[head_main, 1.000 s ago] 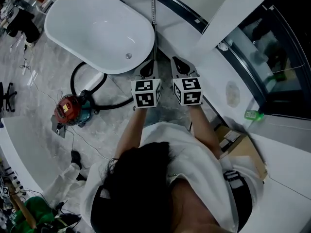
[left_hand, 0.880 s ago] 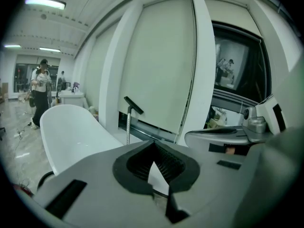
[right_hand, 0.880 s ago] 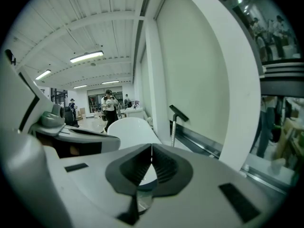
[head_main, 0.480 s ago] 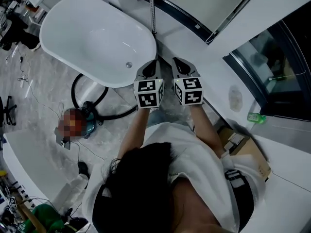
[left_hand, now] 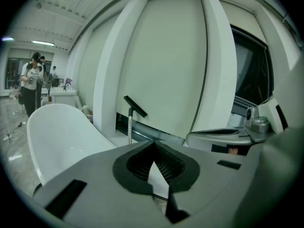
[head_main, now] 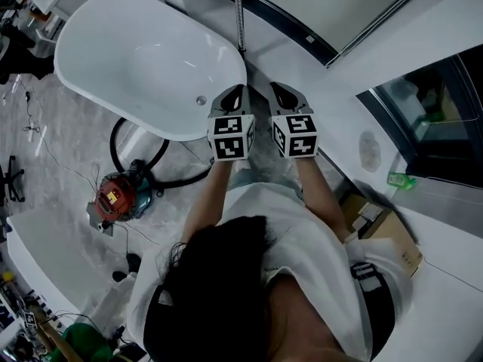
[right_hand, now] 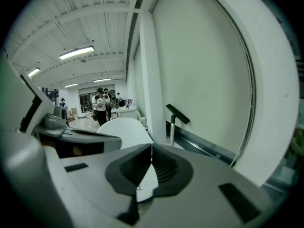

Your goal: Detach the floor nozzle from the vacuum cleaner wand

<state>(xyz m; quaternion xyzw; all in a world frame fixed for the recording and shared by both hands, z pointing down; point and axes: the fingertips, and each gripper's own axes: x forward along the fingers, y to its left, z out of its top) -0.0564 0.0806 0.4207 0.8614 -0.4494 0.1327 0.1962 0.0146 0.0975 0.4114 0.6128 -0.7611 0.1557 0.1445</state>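
The left gripper (left_hand: pixel 153 144) is clenched: jaws meet tip to tip, nothing between them. The right gripper (right_hand: pixel 151 146) is the same, closed on nothing. We hold the pair side by side, just apart, tilted a little downward and aimed at the wall (left_hand: pixel 166 56) ahead.

Beyond the tips stands the wand (left_hand: pixel 129 127), a metal tube upright against the wall at the end of the bathtub (head_main: pixel 151 51). The floor nozzle (left_hand: pixel 135 107) sits on its upper end as a tilted black bar. Neither gripper touches either part; both lie ahead of the jaws, near but apart.

Off to our left, the red canister (head_main: pixel 117 197) and its black hose (head_main: pixel 181 181) lie on the floor. Whether the hose joins the wand we cannot tell.

Judgement: we are in the approach; detaching has not begun and the nozzle is on the tube. The next move calls for both jaws to open. One should then clamp the tube below the joint to steady it, while the other takes the nozzle neck and pulls along the tube's line. Any release catch is too small to see.
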